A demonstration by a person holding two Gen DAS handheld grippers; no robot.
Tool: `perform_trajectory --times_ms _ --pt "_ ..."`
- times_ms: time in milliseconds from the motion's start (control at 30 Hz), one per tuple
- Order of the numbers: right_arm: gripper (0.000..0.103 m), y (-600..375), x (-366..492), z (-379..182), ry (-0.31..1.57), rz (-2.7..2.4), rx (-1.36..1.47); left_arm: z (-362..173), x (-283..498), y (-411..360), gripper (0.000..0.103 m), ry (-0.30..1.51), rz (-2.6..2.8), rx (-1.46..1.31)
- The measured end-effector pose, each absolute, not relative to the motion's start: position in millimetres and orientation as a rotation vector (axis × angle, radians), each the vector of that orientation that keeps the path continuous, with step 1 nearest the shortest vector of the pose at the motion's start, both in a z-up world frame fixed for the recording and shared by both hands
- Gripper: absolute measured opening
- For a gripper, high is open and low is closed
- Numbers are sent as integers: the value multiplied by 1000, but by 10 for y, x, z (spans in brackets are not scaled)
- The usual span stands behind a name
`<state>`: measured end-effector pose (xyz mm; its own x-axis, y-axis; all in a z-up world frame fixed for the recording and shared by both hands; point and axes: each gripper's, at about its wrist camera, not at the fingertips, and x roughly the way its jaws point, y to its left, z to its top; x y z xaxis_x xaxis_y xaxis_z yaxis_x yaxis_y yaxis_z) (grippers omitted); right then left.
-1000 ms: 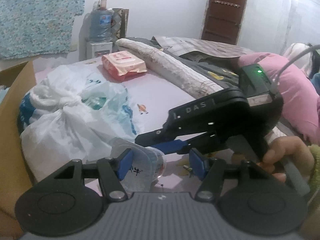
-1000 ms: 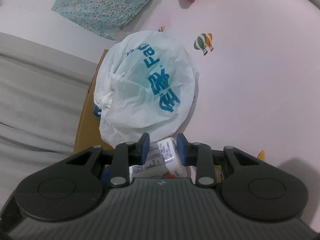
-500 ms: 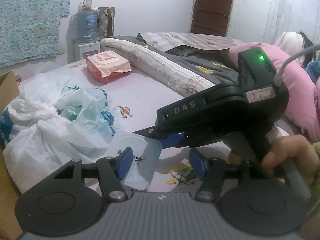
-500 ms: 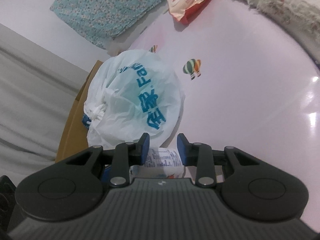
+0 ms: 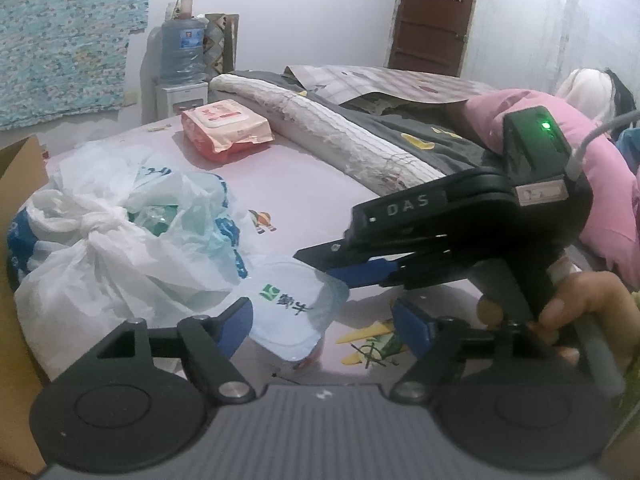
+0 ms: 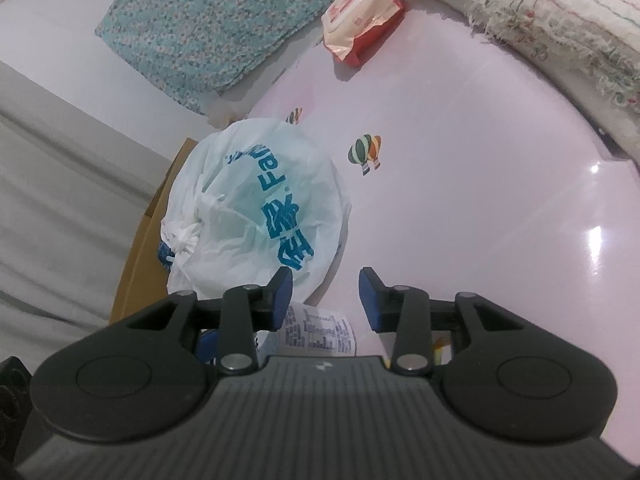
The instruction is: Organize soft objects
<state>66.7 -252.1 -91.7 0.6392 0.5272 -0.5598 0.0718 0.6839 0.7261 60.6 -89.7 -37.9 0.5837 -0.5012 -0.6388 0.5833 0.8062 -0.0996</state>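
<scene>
Left tool (image 5: 322, 322) view only: pouch (image 5: 294, 312) logo, hand (image 5: 588, 312).

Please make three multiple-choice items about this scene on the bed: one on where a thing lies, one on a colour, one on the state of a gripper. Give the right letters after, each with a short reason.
1. Where does the pouch lie?
A. on the pink sheet, beside the white plastic bag
B. inside the cardboard box
C. on top of the wipes pack

2. What colour is the print on the white plastic bag?
A. red
B. blue
C. black

3. How does the left gripper stand to the pouch?
A. shut tight on it
B. open, its right finger clear of it
C. far above it, out of view

Answers:
1 A: the pouch rests on the sheet next to the bag; the wipes pack is farther back.
2 B: the right wrist view shows blue letters on the bag.
3 B: a wide gap shows between the pouch and the right finger; the jaws have just been opening.
</scene>
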Motion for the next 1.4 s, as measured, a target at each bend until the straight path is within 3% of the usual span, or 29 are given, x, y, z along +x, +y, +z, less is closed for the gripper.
perform_trajectory --times_ms 333,900,1033,1167,1267,1400 --pt "52 -2571 617 -863 813 300 809 -393 605 -774 89 721 -601 126" --pt "60 -2478 606 -883 811 362 816 -599 720 -900 89 759 -553 174" --pt "60 -2357 648 -869 822 394 787 -637 796 -922 83 757 -540 182" --pt "51 -2271 675 -858 835 409 746 -660 830 -929 80 754 -545 181" --pt "38 -2250 676 -886 843 418 745 -670 828 -946 67 754 -552 182" --pt "33 -2244 653 -898 839 422 745 -659 835 -940 64 747 -538 169"
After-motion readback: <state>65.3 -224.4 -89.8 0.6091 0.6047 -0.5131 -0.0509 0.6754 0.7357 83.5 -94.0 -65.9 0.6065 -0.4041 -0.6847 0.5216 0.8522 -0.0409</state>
